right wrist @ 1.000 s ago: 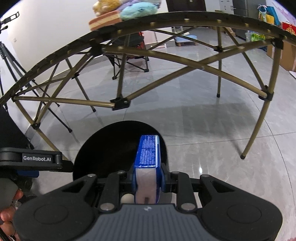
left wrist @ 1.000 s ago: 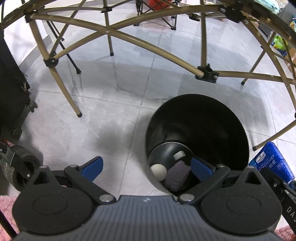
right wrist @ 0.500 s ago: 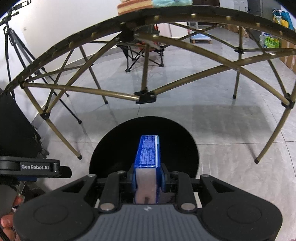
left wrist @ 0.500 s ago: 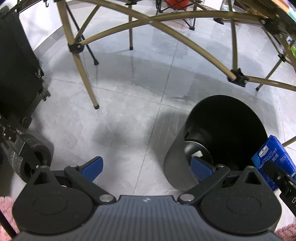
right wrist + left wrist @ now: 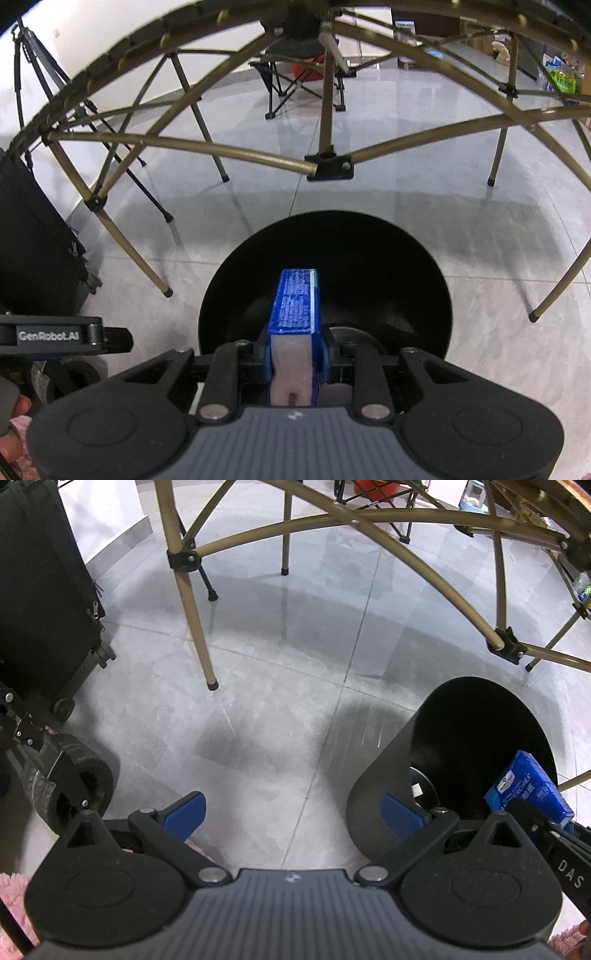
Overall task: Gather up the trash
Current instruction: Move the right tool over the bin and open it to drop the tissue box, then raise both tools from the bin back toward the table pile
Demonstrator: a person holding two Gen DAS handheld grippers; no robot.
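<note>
Tissue pack (image 5: 296, 301): blue plastic wrapper with white print, pale tissue visible at the near end; held on edge, directly above the bin mouth
Trash bin (image 5: 406, 258): black, round, open-topped; upright on grey tiled floor; interior dark

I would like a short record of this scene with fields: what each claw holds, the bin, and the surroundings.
left claw: open, holds nothing
right claw: shut on blue tissue pack
tissue pack position: over the mouth of the black bin
bin: stands on grey tiled floor, small items inside, unclear
surroundings: gold folding table frame, black case
</note>
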